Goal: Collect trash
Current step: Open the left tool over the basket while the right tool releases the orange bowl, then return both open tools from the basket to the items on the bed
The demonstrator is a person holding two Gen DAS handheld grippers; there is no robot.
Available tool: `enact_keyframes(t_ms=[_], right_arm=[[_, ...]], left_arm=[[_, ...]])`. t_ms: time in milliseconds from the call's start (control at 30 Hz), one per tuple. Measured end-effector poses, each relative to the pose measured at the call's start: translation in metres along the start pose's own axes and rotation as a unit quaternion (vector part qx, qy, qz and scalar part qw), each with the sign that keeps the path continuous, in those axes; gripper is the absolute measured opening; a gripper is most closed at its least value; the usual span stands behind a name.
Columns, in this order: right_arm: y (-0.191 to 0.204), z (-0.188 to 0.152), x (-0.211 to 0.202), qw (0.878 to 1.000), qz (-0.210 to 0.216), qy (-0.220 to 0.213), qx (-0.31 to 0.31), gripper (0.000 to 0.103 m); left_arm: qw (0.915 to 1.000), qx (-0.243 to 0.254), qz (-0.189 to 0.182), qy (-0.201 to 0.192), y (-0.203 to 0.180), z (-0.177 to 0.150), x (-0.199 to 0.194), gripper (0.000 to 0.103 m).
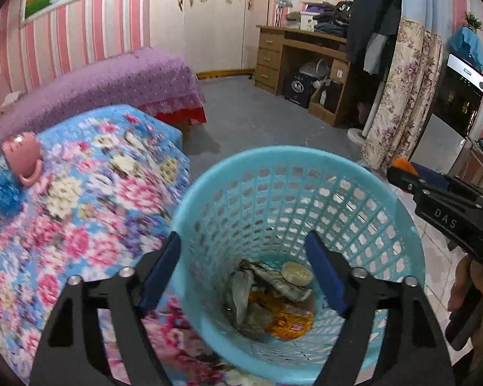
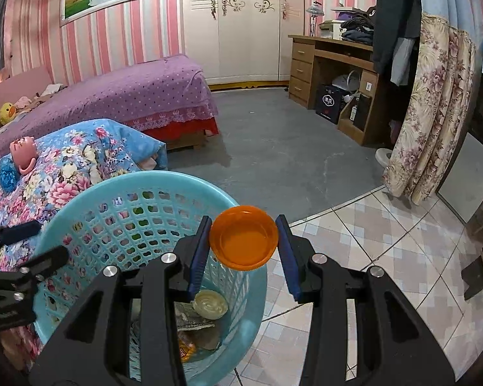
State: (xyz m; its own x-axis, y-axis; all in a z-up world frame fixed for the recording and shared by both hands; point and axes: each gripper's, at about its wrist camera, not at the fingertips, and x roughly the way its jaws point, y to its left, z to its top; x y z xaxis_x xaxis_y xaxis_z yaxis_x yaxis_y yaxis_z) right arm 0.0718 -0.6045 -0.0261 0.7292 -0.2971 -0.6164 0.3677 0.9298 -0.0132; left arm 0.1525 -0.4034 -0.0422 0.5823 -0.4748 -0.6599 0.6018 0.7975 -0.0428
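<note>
Right fingers (image 2: pixel 280 251) clamp orange lid (image 2: pixel 243 237) over basket (image 2: pixel 164 189) rim.

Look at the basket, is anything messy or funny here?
Nothing looks spilled or broken. The blue basket stands upright with wrappers inside. The right gripper holds an orange lid above the basket's rim, not yet in it.
</note>
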Motion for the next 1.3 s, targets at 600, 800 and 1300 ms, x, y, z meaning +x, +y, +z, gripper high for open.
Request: enact_keyframes(t_ms=[600,800,1300], right_arm=[[0.06,0.007,0.011,0.999,0.019,0.003,-0.043,0.061],[0.067,0.01,0.003,1.0,0.005,-0.018,-0.016,0.097],[0.139,0.03,0.001,0.999,0.037,-0.037,0.01,0.099]], left_arm=[[0.9972,-0.038,0.062,-0.018,0.061,-0.007,-0.024,0.092],[0.9959,-0.041,0.077,-0.027,0.083,-0.01,-0.043,0.093],[0.9898,-0.067,0.118,-0.044,0.162,-0.019,-0.085,0.096]])
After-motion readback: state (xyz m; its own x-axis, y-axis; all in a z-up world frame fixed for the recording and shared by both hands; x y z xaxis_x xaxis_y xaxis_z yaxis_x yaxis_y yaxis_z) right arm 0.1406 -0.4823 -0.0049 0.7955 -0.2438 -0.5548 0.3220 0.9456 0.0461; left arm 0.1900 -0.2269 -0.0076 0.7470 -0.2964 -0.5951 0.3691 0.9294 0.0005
